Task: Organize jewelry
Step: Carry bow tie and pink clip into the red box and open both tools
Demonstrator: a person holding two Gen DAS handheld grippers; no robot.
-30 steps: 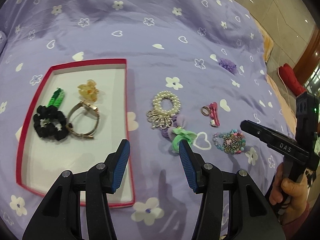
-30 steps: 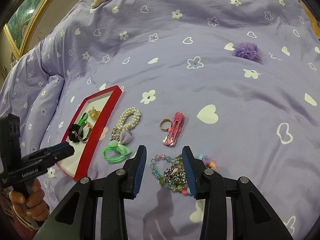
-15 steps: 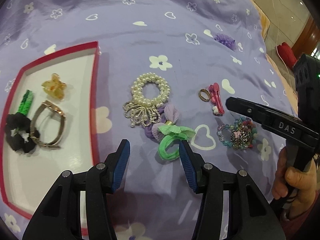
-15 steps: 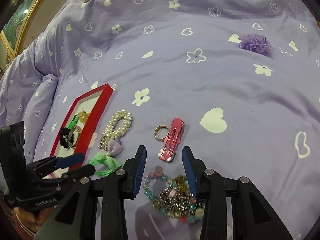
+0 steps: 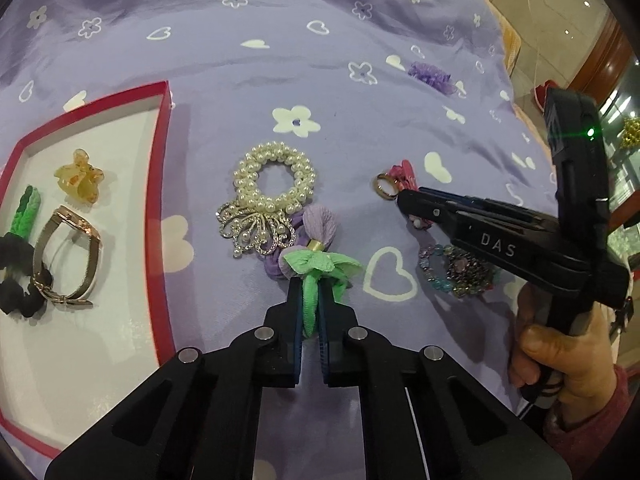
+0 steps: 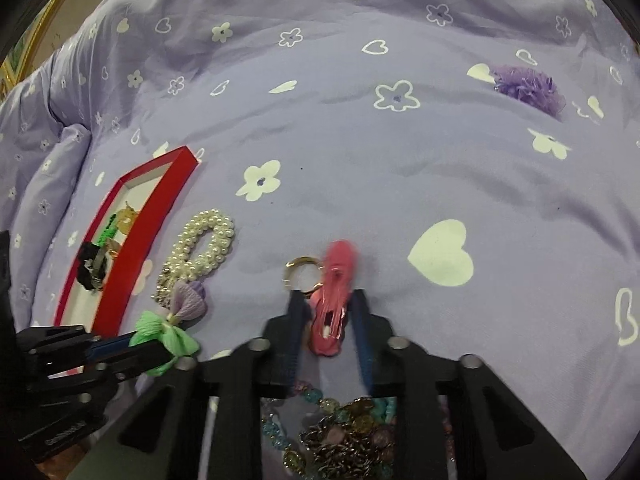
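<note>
Pinching the green hair tie (image 5: 316, 280) on the bed (image 5: 280, 60), the left hand-held gripper (image 5: 311, 312) was clamped; lifting straight up would spare the purple tie (image 5: 316, 224). The right hand-held gripper (image 6: 326, 316) narrowly bracketed the pink clip (image 6: 334, 300). Beyond waited the red tray (image 5: 166, 184).

Both wrist views look down close along their fingers — sharing the red tray (image 5: 162, 216) and bedspread (image 6: 360, 160).
</note>
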